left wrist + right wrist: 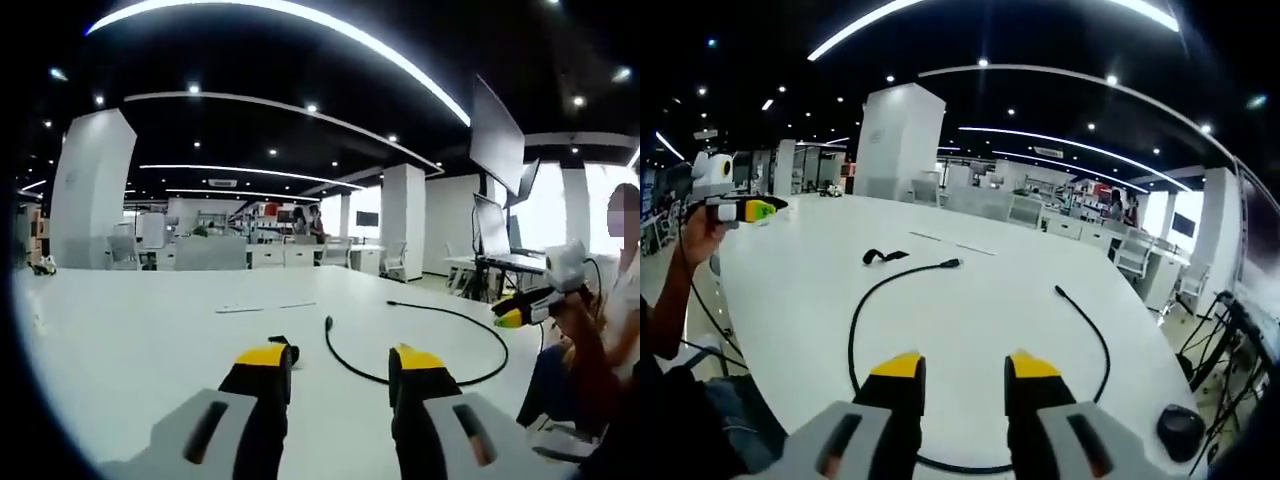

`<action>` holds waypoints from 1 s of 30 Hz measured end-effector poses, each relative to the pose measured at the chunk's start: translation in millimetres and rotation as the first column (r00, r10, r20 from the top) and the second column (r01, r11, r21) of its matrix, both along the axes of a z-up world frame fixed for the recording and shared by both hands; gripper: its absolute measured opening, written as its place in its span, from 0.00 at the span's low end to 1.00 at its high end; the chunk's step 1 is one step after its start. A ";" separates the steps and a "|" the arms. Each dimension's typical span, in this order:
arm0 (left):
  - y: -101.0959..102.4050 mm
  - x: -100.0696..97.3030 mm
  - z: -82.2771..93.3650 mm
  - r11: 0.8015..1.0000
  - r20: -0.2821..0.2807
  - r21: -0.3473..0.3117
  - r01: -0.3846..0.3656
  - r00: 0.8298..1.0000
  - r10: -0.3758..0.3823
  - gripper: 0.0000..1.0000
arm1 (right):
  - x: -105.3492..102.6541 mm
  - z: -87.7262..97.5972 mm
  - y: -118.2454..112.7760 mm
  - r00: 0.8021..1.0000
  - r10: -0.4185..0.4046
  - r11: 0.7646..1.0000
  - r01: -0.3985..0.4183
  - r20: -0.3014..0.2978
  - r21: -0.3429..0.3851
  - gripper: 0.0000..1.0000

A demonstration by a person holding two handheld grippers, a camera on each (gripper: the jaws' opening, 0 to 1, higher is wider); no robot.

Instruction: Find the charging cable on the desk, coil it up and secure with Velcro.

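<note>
Both hand-held grippers parted and empty above the surface (970,300)

The cable (855,330) lies in a loose open loop just ahead of the right hand-held gripper (962,365) and ahead-right of the left hand-held gripper (342,356); a small dark strap (883,256), likely the Velcro, sits beyond it. The thin cable lies flat, so a shallow pinch could slip off, and its springy loop may uncoil while being wound

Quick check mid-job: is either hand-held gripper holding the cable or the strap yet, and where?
Nothing is held. The left hand-held gripper and right hand-held gripper are both open above the white desk. The black charging cable and Velcro strap lie untouched.
</note>
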State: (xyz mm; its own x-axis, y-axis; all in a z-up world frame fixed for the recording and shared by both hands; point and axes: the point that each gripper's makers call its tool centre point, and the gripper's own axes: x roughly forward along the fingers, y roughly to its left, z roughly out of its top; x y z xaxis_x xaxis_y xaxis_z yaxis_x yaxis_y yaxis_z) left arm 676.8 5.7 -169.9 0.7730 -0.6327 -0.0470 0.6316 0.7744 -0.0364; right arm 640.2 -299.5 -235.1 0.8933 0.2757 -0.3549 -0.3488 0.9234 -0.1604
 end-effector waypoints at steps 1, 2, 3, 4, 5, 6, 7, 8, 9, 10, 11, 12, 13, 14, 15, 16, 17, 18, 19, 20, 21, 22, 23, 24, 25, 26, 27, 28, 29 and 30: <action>-2.4 1.9 0.5 1.000 0.000 -0.004 0.003 1.000 -0.003 0.39 | 0.3 -0.3 -2.3 1.000 -0.004 1.000 0.004 -0.002 0.003 0.33; -4.6 3.6 0.5 1.000 -0.002 -0.005 0.005 1.000 -0.005 0.39 | 1.0 -0.7 -4.3 1.000 -0.009 1.000 0.009 -0.003 0.005 0.33; -6.6 5.3 0.0 1.000 -0.006 -0.007 0.007 1.000 -0.007 0.38 | 0.4 -1.5 -5.5 1.000 -0.013 1.000 0.013 -0.005 0.007 0.33; -7.8 6.6 -0.5 1.000 -0.009 -0.009 0.009 1.000 -0.009 0.38 | 0.8 -2.1 -7.0 1.000 -0.016 1.000 0.016 -0.008 0.007 0.33; -10.2 8.1 -1.7 1.000 -0.017 -0.010 0.013 1.000 -0.013 0.38 | 0.7 -2.7 -9.1 1.000 -0.020 1.000 0.020 -0.010 0.009 0.33; -12.4 9.8 -3.2 1.000 -0.025 -0.011 0.018 1.000 -0.018 0.38 | 1.3 -3.1 -11.4 1.000 -0.023 1.000 0.023 -0.011 0.011 0.33; -14.0 10.9 -4.1 1.000 -0.028 -0.012 0.021 0.999 -0.022 0.38 | 1.6 -3.2 -13.2 1.000 -0.026 1.000 0.026 -0.012 0.013 0.33; -16.1 13.0 -5.5 1.000 -0.035 -0.016 0.025 0.999 -0.025 0.38 | 2.7 -4.2 -16.3 0.999 -0.031 0.999 0.031 -0.016 0.015 0.33; -19.1 15.0 -6.9 0.999 -0.042 -0.021 0.028 0.999 -0.028 0.38 | 3.1 -4.6 -18.8 0.999 -0.035 0.999 0.035 -0.018 0.018 0.33; -20.6 16.3 -7.4 0.999 -0.043 -0.023 0.029 0.999 -0.030 0.39 | 4.4 -5.1 -21.0 0.999 -0.039 0.999 0.039 -0.018 0.022 0.33; -24.1 18.4 -8.7 0.999 -0.043 -0.024 0.034 0.998 -0.035 0.39 | 5.4 -5.9 -23.2 0.999 -0.043 0.999 0.044 -0.021 0.025 0.33; -27.1 20.4 -10.0 0.999 -0.044 -0.020 0.039 0.998 -0.040 0.39 | 6.4 -8.0 -25.0 0.998 -0.048 0.999 0.049 -0.027 0.024 0.33; -29.1 21.7 -10.7 0.999 -0.044 -0.019 0.042 0.998 -0.042 0.39 | 5.7 -9.9 -25.2 0.998 -0.052 0.998 0.053 -0.030 0.023 0.33; -31.0 22.7 -11.4 0.999 -0.049 -0.019 0.045 0.998 -0.046 0.39 | 6.4 -11.3 -26.7 0.998 -0.057 0.998 0.058 -0.034 0.022 0.33; -32.7 23.3 -12.1 0.999 -0.053 -0.018 0.048 0.997 -0.048 0.39 | 7.3 -12.3 -28.4 0.998 -0.060 0.998 0.060 -0.037 0.021 0.33; -33.7 23.9 -12.1 0.999 -0.055 -0.020 0.049 0.997 -0.050 0.39 | 7.1 -13.7 -29.0 0.997 -0.062 0.998 0.063 -0.039 0.021 0.33; -34.1 24.8 -12.0 0.999 -0.055 -0.021 0.047 0.997 -0.048 0.39 | 7.0 -14.5 -29.2 0.997 -0.063 0.998 0.064 -0.040 0.022 0.33; -34.3 25.9 -12.2 0.999 -0.054 -0.018 0.043 0.998 -0.044 0.39 | 7.8 -15.8 -30.5 0.997 -0.065 0.998 0.066 -0.044 0.022 0.33; -34.5 26.7 -12.4 0.999 -0.055 -0.017 0.044 0.997 -0.044 0.39 | 8.4 -16.3 -31.3 0.997 -0.066 0.998 0.067 -0.046 0.022 0.33; -35.3 27.6 -13.1 0.999 -0.058 -0.017 0.045 0.997 -0.046 0.38 | 9.6 -17.0 -32.5 0.997 -0.066 0.997 0.068 -0.047 0.022 0.33; -36.1 28.7 -13.9 0.999 -0.062 -0.018 0.046 0.997 -0.047 0.38 | 10.2 -17.4 -33.4 0.997 -0.067 0.997 0.068 -0.048 0.023 0.33; -37.6 30.1 -15.6 0.999 -0.066 -0.015 0.047 0.997 -0.048 0.38 | 11.8 -19.0 -35.4 0.996 -0.069 0.997 0.071 -0.053 0.022 0.33; -38.3 30.9 -16.3 0.999 -0.068 -0.013 0.047 0.997 -0.048 0.38 | 12.3 -19.7 -36.7 0.996 -0.071 0.997 0.072 -0.055 0.022 0.33; -40.2 32.8 -17.3 0.999 -0.071 -0.011 0.050 0.996 -0.050 0.38 | 13.6 -21.2 -39.1 0.995 -0.076 0.997 0.077 -0.060 0.019 0.33; -42.0 34.2 -17.6 0.999 -0.073 -0.011 0.053 0.996 -0.054 0.38 | 14.3 -22.1 -40.8 0.995 -0.078 0.997 0.080 -0.063 0.018 0.33; -44.4 35.5 -17.8 0.998 -0.073 -0.009 0.059 0.996 -0.059 0.38 | 15.2 -22.9 -42.3 0.995 -0.080 0.997 0.081 -0.066 0.019 0.33; -47.1 36.9 -18.2 0.998 -0.067 0.002 0.066 0.996 -0.066 0.36 | 15.8 -23.7 -43.3 0.994 -0.081 0.996 0.083 -0.069 0.020 0.33; -50.0 38.2 -18.8 0.997 -0.061 0.015 0.075 0.995 -0.074 0.36 | 17.0 -24.6 -44.0 0.994 -0.082 0.996 0.084 -0.072 0.020 0.33; -53.1 39.6 -18.7 0.996 -0.060 0.017 0.082 0.995 -0.081 0.36 | 17.7 -25.2 -44.9 0.994 -0.084 0.996 0.085 -0.073 0.018 0.33; -56.2 40.2 -18.3 0.996 -0.062 0.012 0.092 0.994 -0.091 0.37 | 19.3 -25.9 -45.8 0.994 -0.085 0.996 0.087 -0.075 0.015 0.33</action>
State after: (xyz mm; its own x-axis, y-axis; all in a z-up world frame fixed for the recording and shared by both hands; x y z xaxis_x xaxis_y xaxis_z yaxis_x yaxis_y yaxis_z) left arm 717.1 -50.5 -188.2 0.7072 -0.6996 -0.1022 0.6969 0.7141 -0.0662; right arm 659.5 -345.3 -261.0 0.8852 0.2061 -0.4171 -0.2785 0.9529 -0.1200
